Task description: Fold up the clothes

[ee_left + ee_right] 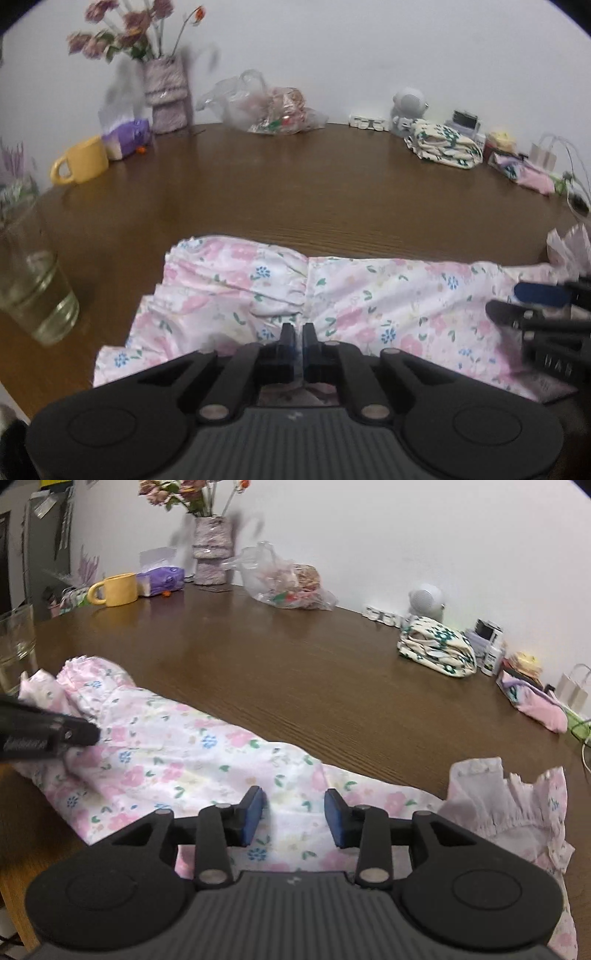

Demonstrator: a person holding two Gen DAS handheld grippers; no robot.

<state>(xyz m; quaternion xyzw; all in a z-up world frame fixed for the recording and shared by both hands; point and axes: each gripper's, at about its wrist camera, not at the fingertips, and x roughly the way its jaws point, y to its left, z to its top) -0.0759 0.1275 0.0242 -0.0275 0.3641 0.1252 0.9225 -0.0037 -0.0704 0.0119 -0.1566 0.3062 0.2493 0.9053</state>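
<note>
Wood table (pixel 295 184) lay ahead against a white wall (pixel 369 55); left gripper (pixel 297 330) pinched the floral garment (pixel 369 295), right gripper (pixel 294 803) gaped above it.

1. The garment (pixel 177 753) lies stretched along the near edge of the table (pixel 295 192).
2. The glass (pixel 33 291) stands left of it.
3. The mug (pixel 83 160), vase (pixel 166 96) and bag (pixel 266 107) line the far edge.
4. The folded cloth (pixel 437 650) sits far right, seemingly before a speaker (pixel 426 600).
</note>
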